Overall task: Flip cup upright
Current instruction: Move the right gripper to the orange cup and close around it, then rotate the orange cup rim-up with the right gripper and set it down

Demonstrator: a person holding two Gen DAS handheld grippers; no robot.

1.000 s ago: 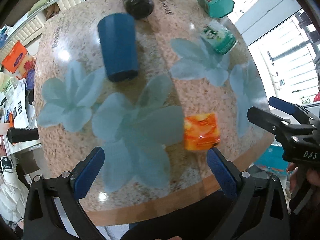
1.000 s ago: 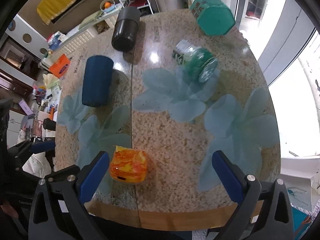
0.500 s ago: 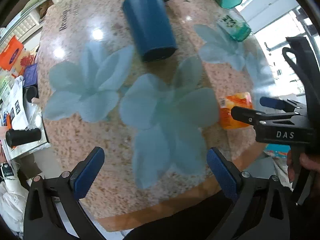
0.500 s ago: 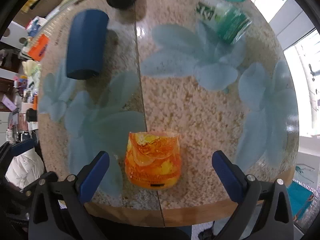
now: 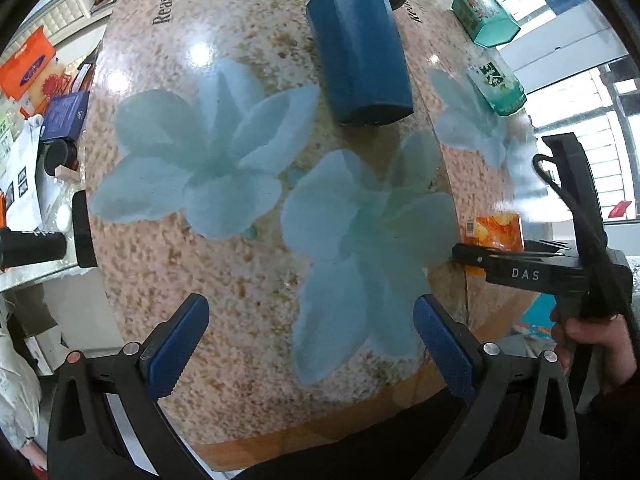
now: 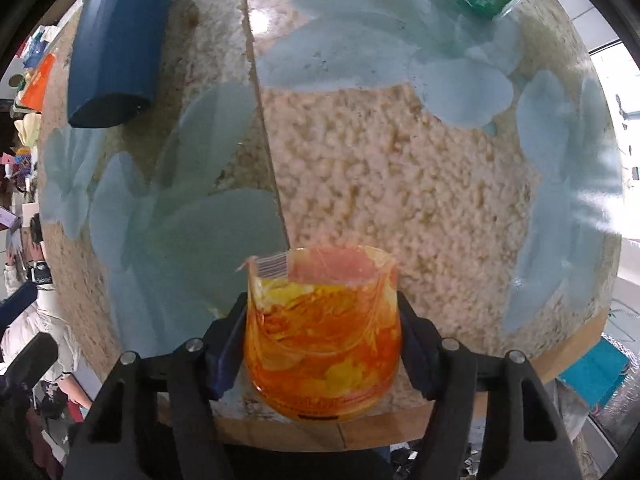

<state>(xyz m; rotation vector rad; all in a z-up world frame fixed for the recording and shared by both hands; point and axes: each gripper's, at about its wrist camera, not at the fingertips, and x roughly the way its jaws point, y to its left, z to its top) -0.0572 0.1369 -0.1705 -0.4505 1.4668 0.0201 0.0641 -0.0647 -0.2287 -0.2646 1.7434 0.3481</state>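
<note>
On the round speckled flower-print table (image 5: 224,240), a dark blue cup (image 5: 360,56) lies far. The right gripper (image 6: 322,344), wide a moment ago, now clamps the near orange patterned glass cup (image 6: 322,336), ready for flipping; the left gripper (image 5: 308,336) stays apart, empty.

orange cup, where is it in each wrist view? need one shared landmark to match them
Left wrist: orange cup far right, near the table's near edge, partly behind the right gripper.
Right wrist: orange cup bottom centre, gripped between the fingers.
Shared landmark: blue cup lying on its side, top centre in left wrist, top left in right wrist.
</note>
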